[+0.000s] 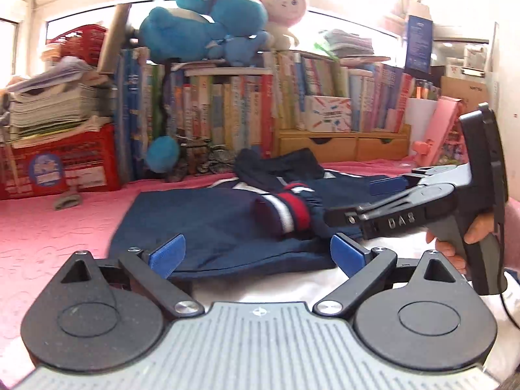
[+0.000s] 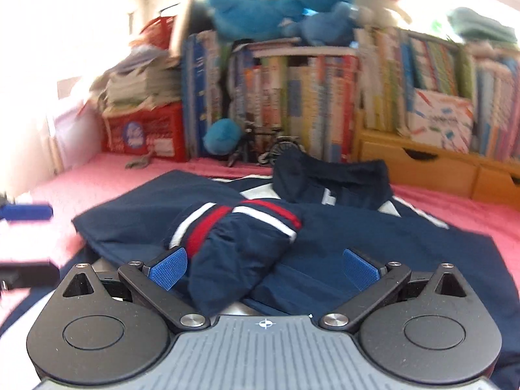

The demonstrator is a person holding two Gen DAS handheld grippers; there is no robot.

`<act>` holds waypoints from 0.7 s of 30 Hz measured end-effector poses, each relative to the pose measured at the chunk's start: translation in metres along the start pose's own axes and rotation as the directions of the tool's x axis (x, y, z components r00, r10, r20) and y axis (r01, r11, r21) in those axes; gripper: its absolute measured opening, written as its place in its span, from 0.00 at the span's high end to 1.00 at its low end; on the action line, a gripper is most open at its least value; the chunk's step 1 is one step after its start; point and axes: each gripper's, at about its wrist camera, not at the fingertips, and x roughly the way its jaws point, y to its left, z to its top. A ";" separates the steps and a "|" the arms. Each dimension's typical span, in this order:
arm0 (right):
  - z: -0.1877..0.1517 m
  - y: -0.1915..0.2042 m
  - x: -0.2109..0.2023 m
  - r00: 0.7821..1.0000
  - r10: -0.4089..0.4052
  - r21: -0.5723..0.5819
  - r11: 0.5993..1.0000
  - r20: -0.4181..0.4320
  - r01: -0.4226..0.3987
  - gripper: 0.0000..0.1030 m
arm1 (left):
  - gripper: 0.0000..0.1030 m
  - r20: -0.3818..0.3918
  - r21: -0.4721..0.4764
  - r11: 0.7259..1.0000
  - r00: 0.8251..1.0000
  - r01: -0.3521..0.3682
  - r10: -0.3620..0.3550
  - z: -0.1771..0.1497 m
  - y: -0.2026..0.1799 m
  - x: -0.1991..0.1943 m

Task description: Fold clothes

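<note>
A navy jacket (image 1: 208, 227) with red and white striped cuffs (image 1: 289, 211) lies partly folded on the pink bedspread (image 1: 58, 234). Both sleeves are laid across its body. My left gripper (image 1: 256, 255) is open and empty at the jacket's near hem. My right gripper (image 2: 264, 269) is open, its blue pads on either side of a sleeve (image 2: 234, 253) without gripping it. In the left wrist view the right gripper (image 1: 373, 201) shows from the side, held by a hand above the jacket's right part. The jacket (image 2: 390, 237) fills the middle of the right wrist view.
A long row of books (image 1: 247, 110) and wooden drawers (image 1: 341, 144) stand behind the bed. Blue and pink plush toys (image 1: 208, 22) sit on top. A red box (image 1: 61, 165) under stacked papers is at the left. A small grey object (image 1: 66, 201) lies on the bedspread.
</note>
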 end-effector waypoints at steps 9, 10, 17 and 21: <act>0.015 0.001 0.047 0.989 -0.112 -0.030 0.994 -0.093 0.109 0.46 | 0.05 -0.031 0.043 0.980 0.980 -0.195 0.197 -0.013 0.039 0.021; 0.016 -0.012 0.045 0.987 -0.126 0.013 0.992 -0.095 0.128 0.47 | 0.05 -0.037 0.054 0.979 0.979 -0.198 0.200 -0.015 0.040 0.025; 0.005 -0.121 0.028 0.985 -0.150 0.503 0.847 -0.082 0.171 0.60 | 0.05 -0.063 0.055 0.977 0.976 -0.206 0.209 -0.018 0.048 0.054; -0.019 -0.151 0.022 0.994 -0.085 0.660 0.744 -0.067 0.108 0.48 | 0.05 -0.097 0.031 0.976 0.971 -0.217 0.219 -0.017 0.055 0.065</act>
